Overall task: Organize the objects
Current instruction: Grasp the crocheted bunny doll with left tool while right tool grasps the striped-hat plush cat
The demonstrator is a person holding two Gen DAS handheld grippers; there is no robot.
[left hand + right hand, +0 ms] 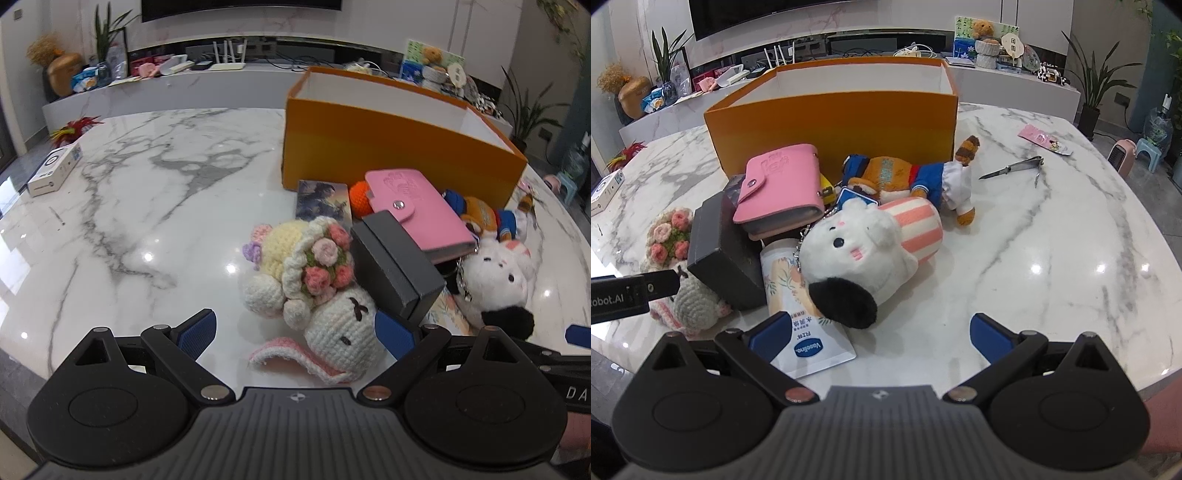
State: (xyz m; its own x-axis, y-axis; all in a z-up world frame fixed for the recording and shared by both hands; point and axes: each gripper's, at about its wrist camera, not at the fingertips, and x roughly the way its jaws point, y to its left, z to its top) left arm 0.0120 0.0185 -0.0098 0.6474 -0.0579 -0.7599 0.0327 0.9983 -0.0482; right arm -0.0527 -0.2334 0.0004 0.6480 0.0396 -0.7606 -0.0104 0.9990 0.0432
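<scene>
An open orange box (pixel 388 147) (pixel 834 118) stands on the marble table behind a pile of objects. The pile holds a crocheted bunny with a flower bouquet (pixel 317 288) (pixel 670 240), a dark grey box (pixel 395 266) (pixel 720 251), a pink card wallet (pixel 417 210) (pixel 783 184), a white plush with a black ear (pixel 495 273) (pixel 860 258), a sailor-dressed plush (pixel 908 177) and a Vaseline tube (pixel 801 317). My left gripper (pixel 295 328) is open around the bunny's head. My right gripper (pixel 879 332) is open just before the white plush and the tube.
Nail clippers (pixel 1015 170) and a pink packet (pixel 1045 140) lie on the right of the table. A white carton (pixel 55 170) sits at the left edge. A picture card (pixel 323 201) lies by the orange box. A cluttered TV shelf runs behind.
</scene>
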